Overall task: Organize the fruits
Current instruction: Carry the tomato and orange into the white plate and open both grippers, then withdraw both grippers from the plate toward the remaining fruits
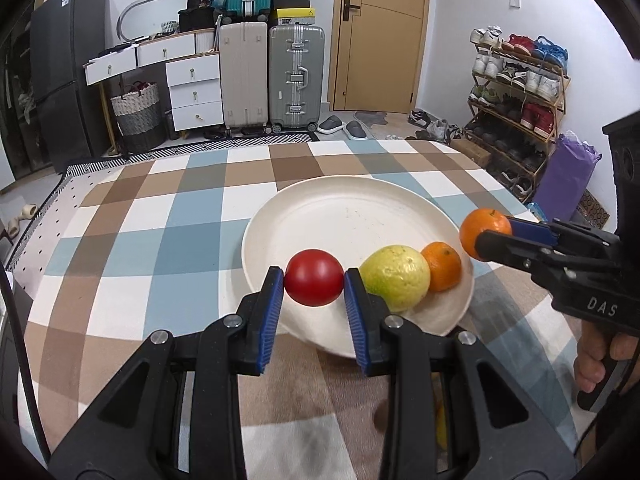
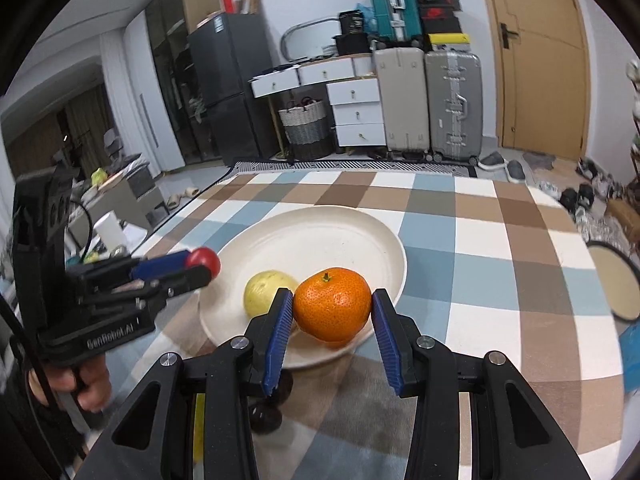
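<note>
Altogether: two oranges (image 1: 442, 266), one tomato (image 1: 314, 277), one guava (image 1: 395, 277).

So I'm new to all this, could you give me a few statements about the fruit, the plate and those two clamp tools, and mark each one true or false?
1. The left gripper is clamped on a red tomato. True.
2. The right gripper is empty. False: it holds an orange between its blue pads.
3. A yellow-green fruit lies on the white plate. True.
4. The plate sits on a bare wooden table. False: it sits on a checked tablecloth of blue, brown and white squares.
5. A second, smaller orange lies on the plate beside the yellow-green fruit. True.
6. The plate is full to its far rim. False: its far half is bare.
</note>
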Motion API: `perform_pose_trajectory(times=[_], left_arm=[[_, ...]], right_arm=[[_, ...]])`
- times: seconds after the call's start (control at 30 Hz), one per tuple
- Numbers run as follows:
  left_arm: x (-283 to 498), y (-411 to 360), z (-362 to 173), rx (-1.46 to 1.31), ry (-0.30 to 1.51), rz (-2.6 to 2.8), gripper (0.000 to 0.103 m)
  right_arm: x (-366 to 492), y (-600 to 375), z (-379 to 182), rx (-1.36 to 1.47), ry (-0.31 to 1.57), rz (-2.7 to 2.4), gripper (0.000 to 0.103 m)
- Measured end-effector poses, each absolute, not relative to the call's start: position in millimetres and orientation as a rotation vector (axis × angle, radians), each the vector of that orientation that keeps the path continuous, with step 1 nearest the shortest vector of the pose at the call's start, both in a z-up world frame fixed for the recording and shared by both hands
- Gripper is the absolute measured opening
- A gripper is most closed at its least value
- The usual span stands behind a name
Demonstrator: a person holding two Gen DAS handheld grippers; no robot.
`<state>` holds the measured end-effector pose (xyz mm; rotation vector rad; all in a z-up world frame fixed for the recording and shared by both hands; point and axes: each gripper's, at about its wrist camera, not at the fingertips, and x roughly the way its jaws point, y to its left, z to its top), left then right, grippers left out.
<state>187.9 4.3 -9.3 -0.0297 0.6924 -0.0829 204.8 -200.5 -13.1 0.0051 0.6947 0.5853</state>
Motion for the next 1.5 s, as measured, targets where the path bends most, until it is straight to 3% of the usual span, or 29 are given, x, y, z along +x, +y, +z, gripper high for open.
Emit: perform_pose_trajectory(times=[0.5,0.7,0.73,0.9,0.97,1.03,1.07,1.13,1.2,1.5], left_arm=[[206.8,6.9,-25.7,-0.058,0.716,-0.082,0.028],[205.0,8.1,-24.9,-0.061,0.712,-0.072,0.029],[204.6,9.2,-24.2,-0.067,0.712,-0.071,0.031],[197.9,12.1,-22.0,-0.074,0.691,-0.066,0.053],[194.3,12.5,-20.6,-0.072,0.683,-0.067,0.065],[188.4,13.9,-18.9,-0.079,0.669,-0.064,0.086],[185.3,14.8,-18.1,-0.082,0.662,-0.06,0.089],[180.7,15.7,-17.0,-0.077,0.66,-0.057,0.094],[177.1,18.3,-17.0,-0.076,0.661,-0.038,0.102],[155.2,24.9,-13.2,-0.104,0.652,-0.031,0.102]], right_arm=[[234.6,-183.5,-26.8,0.057,0.711,0.525,0.041],[230.4,-183.9,-24.3,0.039,0.684,0.528,0.046],[228.7,-184.3,-22.9,0.038,0.675,0.531,0.053],[220.2,-186.9,-17.6,0.025,0.636,0.531,0.055],[218.7,-187.6,-17.9,0.027,0.641,0.527,0.066],[215.3,-190.5,-18.6,0.024,0.64,0.521,0.075],[214.5,-192.5,-19.1,0.026,0.641,0.522,0.077],[212.9,-196.6,-18.7,0.051,0.648,0.531,0.093],[209.1,-200.6,-16.6,0.07,0.639,0.537,0.1],[197.6,-208.9,-18.7,0.058,0.644,0.553,0.103]])
